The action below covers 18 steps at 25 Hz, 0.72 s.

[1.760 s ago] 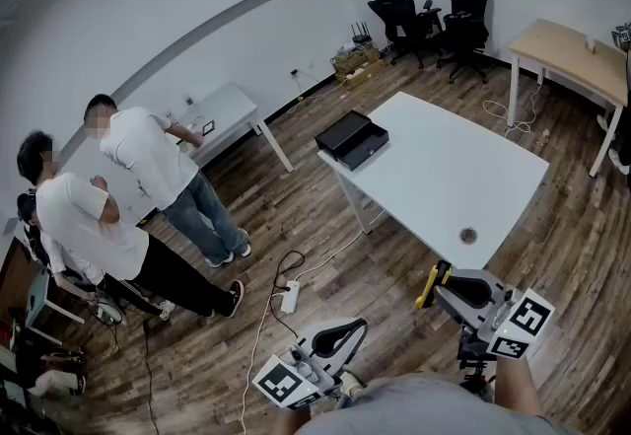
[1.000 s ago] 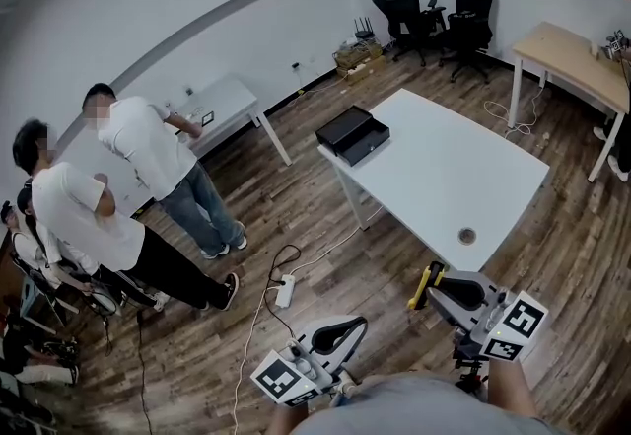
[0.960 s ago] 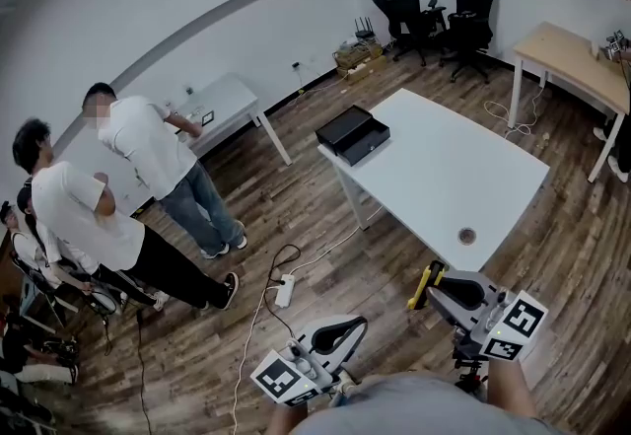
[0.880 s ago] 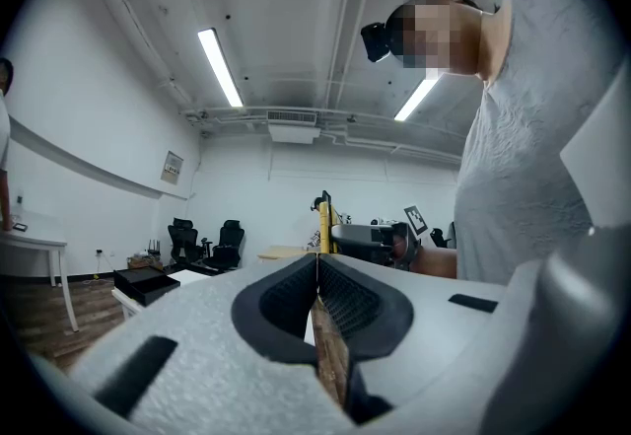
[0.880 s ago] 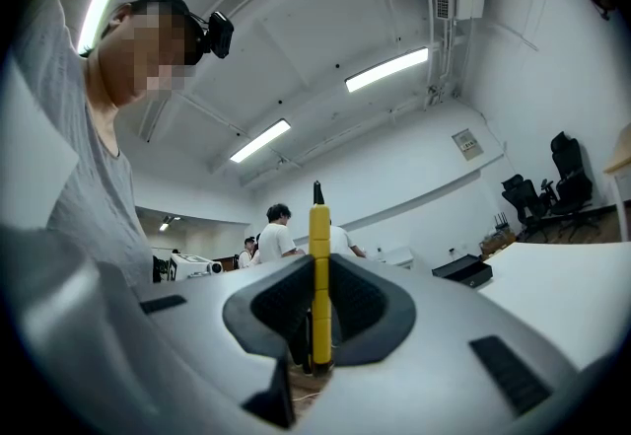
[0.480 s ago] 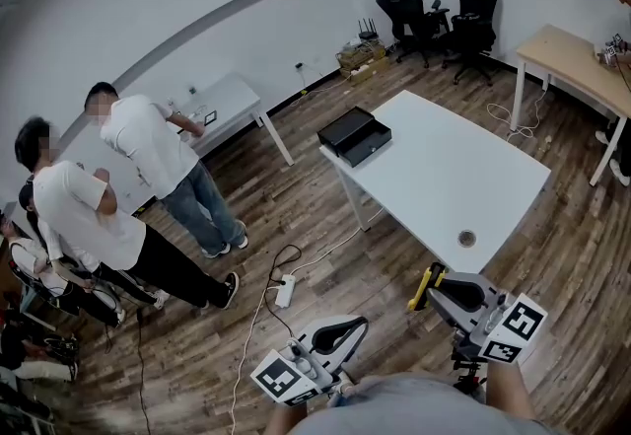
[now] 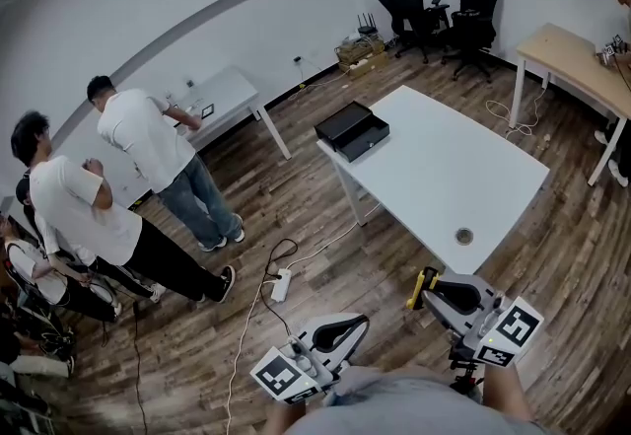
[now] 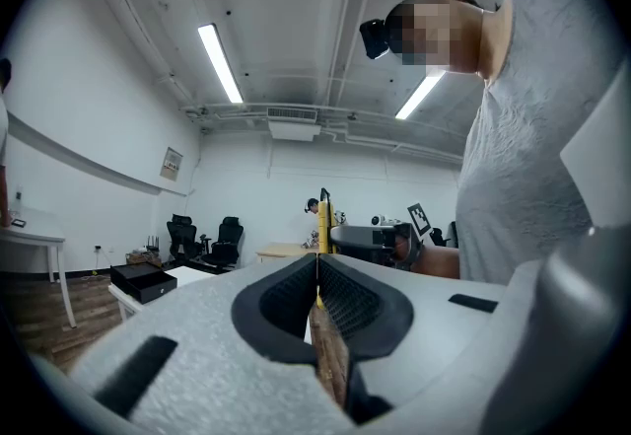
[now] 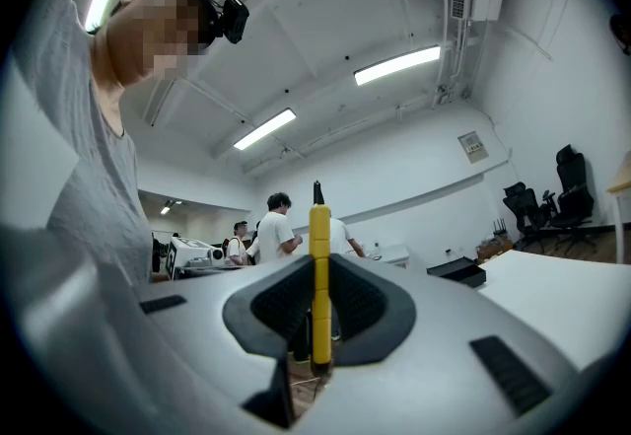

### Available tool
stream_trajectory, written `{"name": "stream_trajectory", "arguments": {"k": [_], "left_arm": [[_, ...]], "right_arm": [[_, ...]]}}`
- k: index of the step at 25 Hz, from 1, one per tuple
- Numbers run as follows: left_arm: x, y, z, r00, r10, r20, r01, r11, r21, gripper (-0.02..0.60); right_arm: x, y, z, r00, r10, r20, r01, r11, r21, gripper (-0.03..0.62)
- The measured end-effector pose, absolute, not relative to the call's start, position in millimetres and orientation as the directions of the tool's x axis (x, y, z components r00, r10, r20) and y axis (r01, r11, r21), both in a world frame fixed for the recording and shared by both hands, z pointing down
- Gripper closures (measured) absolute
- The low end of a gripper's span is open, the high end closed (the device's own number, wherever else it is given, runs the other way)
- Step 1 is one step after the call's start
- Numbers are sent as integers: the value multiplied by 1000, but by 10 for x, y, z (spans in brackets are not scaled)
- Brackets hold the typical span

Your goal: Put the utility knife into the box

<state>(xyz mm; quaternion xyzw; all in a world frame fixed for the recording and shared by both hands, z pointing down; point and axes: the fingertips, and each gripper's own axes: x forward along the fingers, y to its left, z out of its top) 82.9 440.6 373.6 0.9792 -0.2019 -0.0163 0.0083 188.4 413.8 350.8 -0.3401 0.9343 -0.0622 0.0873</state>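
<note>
The yellow utility knife (image 7: 424, 287) stands upright between the jaws of my right gripper (image 7: 426, 291), which is shut on it, low in the head view above the wooden floor. In the right gripper view the utility knife (image 9: 319, 275) juts up past the right gripper (image 9: 318, 270). The black box (image 7: 352, 130) lies open at the far left corner of the white table (image 7: 463, 167), well beyond both grippers. My left gripper (image 7: 361, 324) hangs shut and empty at the bottom centre. The left gripper (image 8: 317, 267) shows its jaws pressed together.
Two standing people (image 7: 148, 142) and a seated one are at the left by a small white table (image 7: 222, 100). A power strip (image 7: 279, 285) with cables lies on the floor. A wooden desk (image 7: 577, 58) and office chairs (image 7: 434, 9) stand at the far right.
Both grippers sit slightly lower in the head view, the right still holding the knife. The people at the left have shifted a little.
</note>
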Motion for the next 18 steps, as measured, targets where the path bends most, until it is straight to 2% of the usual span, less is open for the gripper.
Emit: {"name": "stream_trajectory", "arguments": {"k": [12,18], "left_arm": [[713,3975,3775,927,-373,-35,-370,-927,59,563],[409,3415,3757,931,-363,-49,-360,-931,55,563]], "right_arm": [[1685,3758,3562,-750,-656,-81,-640,752,-159,545],[1397,3288,3585,-743,-666,-66,-653,743,-149,545]]}}
